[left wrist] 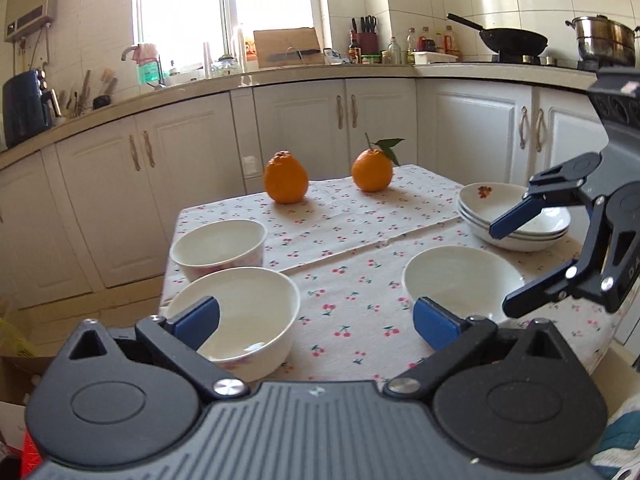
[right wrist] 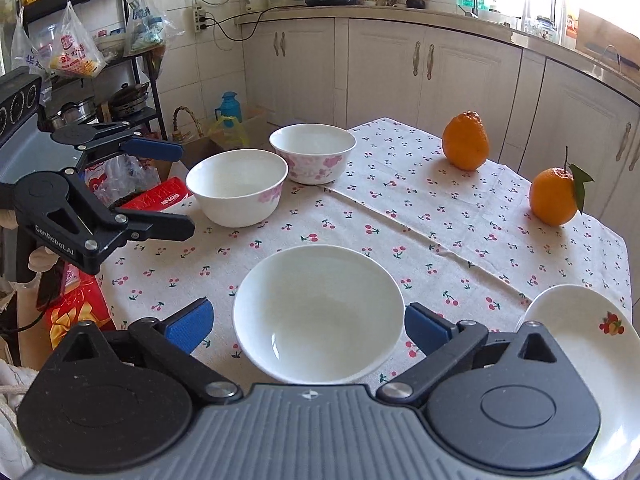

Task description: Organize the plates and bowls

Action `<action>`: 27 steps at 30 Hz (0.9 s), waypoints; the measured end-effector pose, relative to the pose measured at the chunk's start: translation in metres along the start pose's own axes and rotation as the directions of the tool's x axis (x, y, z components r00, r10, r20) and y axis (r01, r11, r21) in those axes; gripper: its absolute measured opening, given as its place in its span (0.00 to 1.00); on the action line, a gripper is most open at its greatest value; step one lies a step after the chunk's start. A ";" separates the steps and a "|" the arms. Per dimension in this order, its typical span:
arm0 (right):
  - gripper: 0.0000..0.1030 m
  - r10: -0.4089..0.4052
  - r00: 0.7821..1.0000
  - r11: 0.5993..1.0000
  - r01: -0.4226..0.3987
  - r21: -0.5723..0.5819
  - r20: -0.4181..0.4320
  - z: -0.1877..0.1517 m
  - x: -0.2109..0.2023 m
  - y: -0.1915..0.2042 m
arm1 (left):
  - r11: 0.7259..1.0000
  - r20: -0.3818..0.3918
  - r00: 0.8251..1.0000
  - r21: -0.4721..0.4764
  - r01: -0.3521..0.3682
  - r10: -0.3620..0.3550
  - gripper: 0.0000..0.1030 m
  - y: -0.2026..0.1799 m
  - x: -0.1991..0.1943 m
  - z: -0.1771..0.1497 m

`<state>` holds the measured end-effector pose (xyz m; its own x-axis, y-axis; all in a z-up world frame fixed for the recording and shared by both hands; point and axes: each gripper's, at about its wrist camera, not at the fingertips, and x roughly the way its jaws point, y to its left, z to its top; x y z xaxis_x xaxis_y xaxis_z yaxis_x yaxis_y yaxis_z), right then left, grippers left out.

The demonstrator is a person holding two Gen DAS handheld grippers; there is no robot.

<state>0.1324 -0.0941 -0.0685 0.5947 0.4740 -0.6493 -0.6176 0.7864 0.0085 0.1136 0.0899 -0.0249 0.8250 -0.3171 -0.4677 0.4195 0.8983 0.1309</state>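
On the cherry-print tablecloth [right wrist: 440, 240] a shallow white bowl [right wrist: 320, 300] lies between the blue pads of my right gripper [right wrist: 308, 326], which is open and not gripping it. Two deeper white bowls with pink flowers stand at the left: the nearer one [right wrist: 238, 186] and the farther one [right wrist: 312, 152]. A stack of flower-marked plates [left wrist: 516, 216] sits at the right edge, with its top plate [right wrist: 580, 332] beside my right gripper. My left gripper [left wrist: 316, 322] is open and empty, just right of the nearer deep bowl [left wrist: 240, 312]. It hangs at the table's left edge [right wrist: 182, 190].
Two oranges [left wrist: 286, 178] [left wrist: 372, 170] sit at the far side of the table. White kitchen cabinets [left wrist: 304, 120] and a cluttered counter run behind. Bags and boxes [right wrist: 80, 308] stand on the floor off the table's left edge, by a black shelf [right wrist: 132, 92].
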 end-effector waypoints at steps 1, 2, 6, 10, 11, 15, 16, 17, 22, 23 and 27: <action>1.00 0.001 1.000 1.000 -0.001 0.000 -0.003 0.004 0.002 0.001 | 1.000 -0.002 1.000 0.011 -0.018 0.018 0.99 0.001 -0.001 -0.003; 1.00 0.000 1.000 1.000 0.000 -0.003 -0.006 0.007 0.005 0.002 | 0.999 -0.004 1.000 0.019 -0.031 0.031 1.00 0.002 -0.003 -0.006; 1.00 -0.005 1.000 1.000 0.005 -0.024 -0.009 0.023 0.013 0.010 | 0.998 -0.009 0.998 0.001 -0.059 0.059 1.00 0.009 -0.005 -0.018; 1.00 -0.006 1.000 1.000 0.006 -0.025 -0.013 0.038 0.023 0.016 | 0.996 -0.017 0.997 -0.058 -0.070 0.069 0.99 0.023 -0.003 -0.027; 1.00 -0.006 1.000 1.000 0.006 -0.019 -0.016 0.042 0.026 0.017 | 0.995 -0.020 0.997 -0.071 -0.077 0.075 0.99 0.026 -0.002 -0.028; 1.00 0.003 1.000 1.000 -0.003 0.001 -0.025 0.056 0.040 0.021 | 0.988 -0.039 0.993 -0.097 -0.117 0.114 1.00 0.038 0.006 -0.031; 1.00 0.003 1.000 1.000 -0.003 0.004 -0.028 0.060 0.044 0.023 | 0.987 -0.040 0.992 -0.103 -0.123 0.119 0.99 0.041 0.008 -0.031; 1.00 0.002 1.000 1.000 -0.002 0.004 -0.031 0.064 0.048 0.025 | 0.986 -0.043 0.992 -0.107 -0.125 0.121 0.99 0.043 0.010 -0.031; 1.00 0.025 0.999 1.000 -0.025 -0.001 -0.042 0.080 0.065 0.030 | 0.987 -0.054 0.993 -0.113 -0.115 0.109 0.99 0.050 0.019 -0.034; 1.00 0.032 0.998 0.999 -0.032 -0.001 -0.045 0.083 0.069 0.031 | 0.987 -0.057 0.993 -0.115 -0.111 0.105 0.99 0.051 0.021 -0.034; 1.00 0.050 0.996 0.999 -0.051 -0.008 -0.070 0.092 0.084 0.030 | 0.988 -0.066 0.995 -0.127 -0.084 0.076 0.99 0.054 0.029 -0.035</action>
<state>0.2109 0.0060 -0.0521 0.5254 0.4838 -0.7000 -0.6510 0.7582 0.0355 0.1472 0.1401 -0.0622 0.8278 -0.2271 -0.5130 0.2974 0.9530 0.0581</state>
